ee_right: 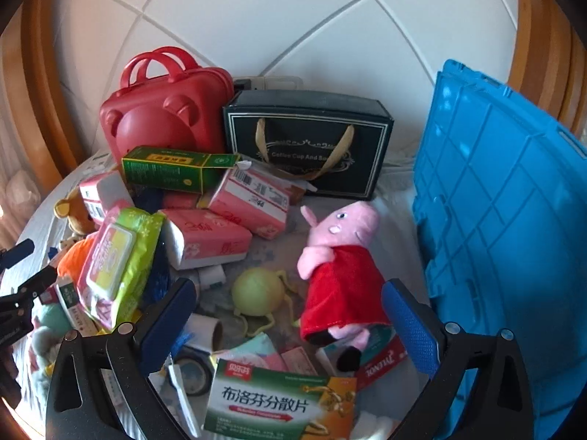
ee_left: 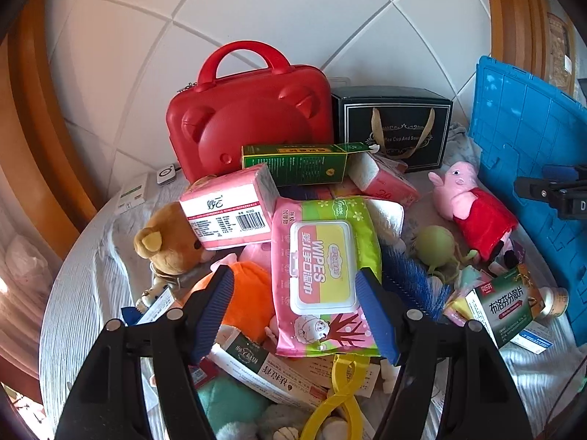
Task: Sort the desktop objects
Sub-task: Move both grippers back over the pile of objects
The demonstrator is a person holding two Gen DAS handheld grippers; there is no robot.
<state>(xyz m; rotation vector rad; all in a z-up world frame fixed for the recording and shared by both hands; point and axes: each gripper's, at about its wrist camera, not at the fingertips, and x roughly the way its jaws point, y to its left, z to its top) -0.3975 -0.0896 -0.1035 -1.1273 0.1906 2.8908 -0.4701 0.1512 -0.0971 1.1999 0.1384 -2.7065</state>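
Red bear-faced case (ee_left: 253,117), black gold-trimmed box (ee_left: 394,128), blue crate (ee_right: 499,227), pink-and-green wipes pack (ee_left: 324,275).

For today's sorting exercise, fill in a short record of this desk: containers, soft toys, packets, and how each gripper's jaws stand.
containers: red case, black gift box, blue crate
soft toys: pig, bear
packets: wipes, tissue packs, green box, tablet box
left gripper: jaws open, above the wipes, holding nothing
right gripper: jaws open, above the pig, holding nothing

White quilted wall panel (ee_left: 286,18) behind; curved wooden frame (ee_left: 40,121) alongside it
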